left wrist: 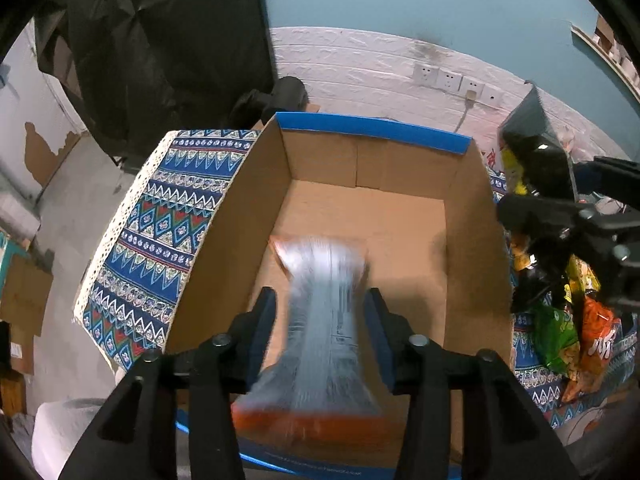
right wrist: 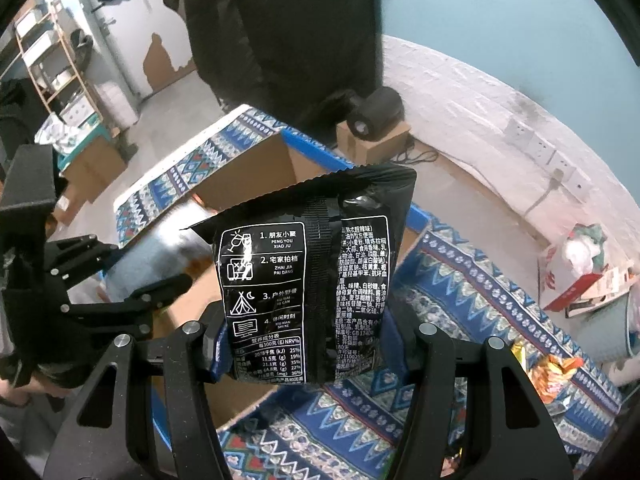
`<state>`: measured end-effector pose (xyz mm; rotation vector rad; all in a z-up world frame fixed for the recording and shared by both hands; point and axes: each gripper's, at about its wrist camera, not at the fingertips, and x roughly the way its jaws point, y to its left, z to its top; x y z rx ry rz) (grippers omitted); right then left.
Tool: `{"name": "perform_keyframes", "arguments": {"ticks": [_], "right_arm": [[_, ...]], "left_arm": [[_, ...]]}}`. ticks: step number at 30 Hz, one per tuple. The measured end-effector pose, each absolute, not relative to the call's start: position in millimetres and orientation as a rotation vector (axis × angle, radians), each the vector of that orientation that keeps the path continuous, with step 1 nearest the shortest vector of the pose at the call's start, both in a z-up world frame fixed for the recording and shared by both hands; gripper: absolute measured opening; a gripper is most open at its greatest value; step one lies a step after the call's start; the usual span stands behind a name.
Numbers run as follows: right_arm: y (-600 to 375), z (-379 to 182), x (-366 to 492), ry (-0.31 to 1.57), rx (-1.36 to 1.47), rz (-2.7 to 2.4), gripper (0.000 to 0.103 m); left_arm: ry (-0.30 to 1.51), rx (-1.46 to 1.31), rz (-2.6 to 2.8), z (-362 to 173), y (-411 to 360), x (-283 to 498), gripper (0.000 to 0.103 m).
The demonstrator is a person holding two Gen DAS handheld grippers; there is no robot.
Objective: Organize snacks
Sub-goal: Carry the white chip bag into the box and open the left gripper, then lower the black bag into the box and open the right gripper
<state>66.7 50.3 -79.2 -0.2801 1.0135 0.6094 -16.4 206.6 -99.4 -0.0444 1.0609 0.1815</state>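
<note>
A silver and orange snack bag (left wrist: 324, 320) is seen between the pads of the left gripper (left wrist: 320, 336), which is pointed steeply down into the open cardboard box (left wrist: 472, 240); the bag is motion-blurred and a gap appears between it and each pad, so the jaws are judged to be parted and the bag released to drop onto the bare box floor. In the right wrist view a black snack bag (right wrist: 316, 276) is clamped at its lower part between the pads of the right gripper (right wrist: 304, 344) and is held upright, its sealed top edge at 12 o'clock, probably so that it can be carried over the box rim without snagging. From the left wrist view the right gripper is seen at 3 o'clock, outside the right box wall. More loose snack packets (left wrist: 576, 332) lie on the patterned cloth (left wrist: 160, 224) at 4 o'clock, beyond that wall. The box's blue-taped rim (left wrist: 372, 130) lies at 12 o'clock, and most of the floor is uncovered, so ample room is judged to remain. The table edge runs at 9 o'clock, with open floor beyond.
</note>
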Motion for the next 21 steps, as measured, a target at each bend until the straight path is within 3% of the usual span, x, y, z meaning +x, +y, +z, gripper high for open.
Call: {"name": "perform_keyframes", "arguments": {"ticks": [2,18,21], "right_arm": [[55.3,-83.0,67.5,1.022,-0.282,0.618,0.059],[79.9,-110.6,72.0,1.091,-0.307,0.669,0.060],[81.9,-111.4,71.8,1.099,-0.306,0.676,0.068]], "left_arm": [[1.054,-0.040,0.194,-97.8,208.1,-17.7,0.063],[1.039,-0.052,0.240,-83.6,224.6,-33.2,0.067],[1.039,-0.046,0.238,-83.7,223.6,-32.8,0.067]]}}
